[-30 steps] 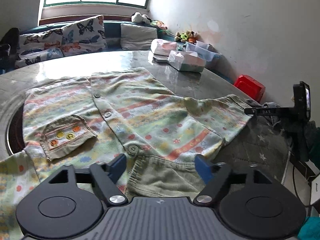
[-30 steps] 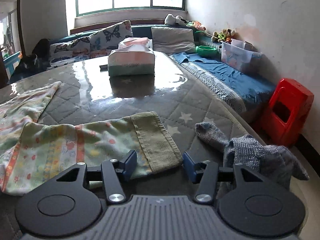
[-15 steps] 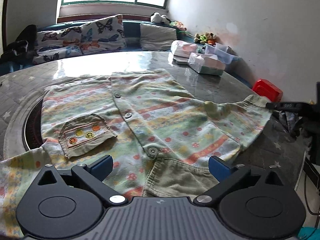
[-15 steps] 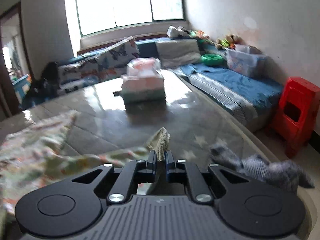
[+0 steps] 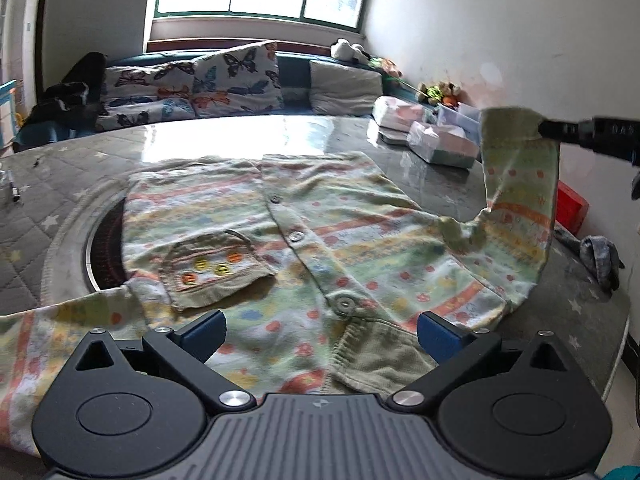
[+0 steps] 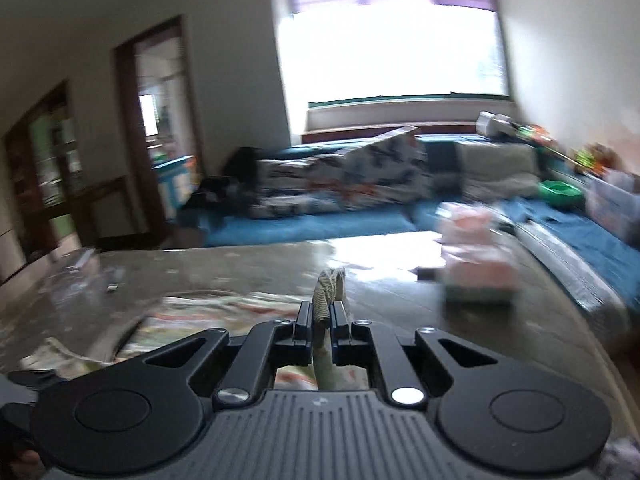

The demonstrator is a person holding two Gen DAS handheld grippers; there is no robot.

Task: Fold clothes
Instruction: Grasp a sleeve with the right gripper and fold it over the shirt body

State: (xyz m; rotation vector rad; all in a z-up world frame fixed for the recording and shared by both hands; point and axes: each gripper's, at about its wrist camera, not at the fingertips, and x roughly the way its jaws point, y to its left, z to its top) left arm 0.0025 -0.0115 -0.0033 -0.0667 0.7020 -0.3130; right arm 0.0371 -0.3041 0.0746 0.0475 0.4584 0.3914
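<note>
Across grey quilted table [image 5: 400,148], pastel striped knit cardigan [image 5: 320,240] spread flat. Right gripper [image 6: 321,314] clamped on ribbed green sleeve cuff [image 6: 325,300], sleeve lifted. Left gripper [image 5: 320,334] wide, holding nothing, above collar. Risk: thin pinch slipping mid-swing; unpinned body dragging, wrinkling.

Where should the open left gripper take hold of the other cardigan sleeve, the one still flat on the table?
Judging by the left wrist view, grip the flat sleeve at its free outer end. That end lies off the frame's left edge, so its cuff can't be seen. Come in low from the left, as the right gripper has pinched its sleeve by the ribbed cuff.
</note>
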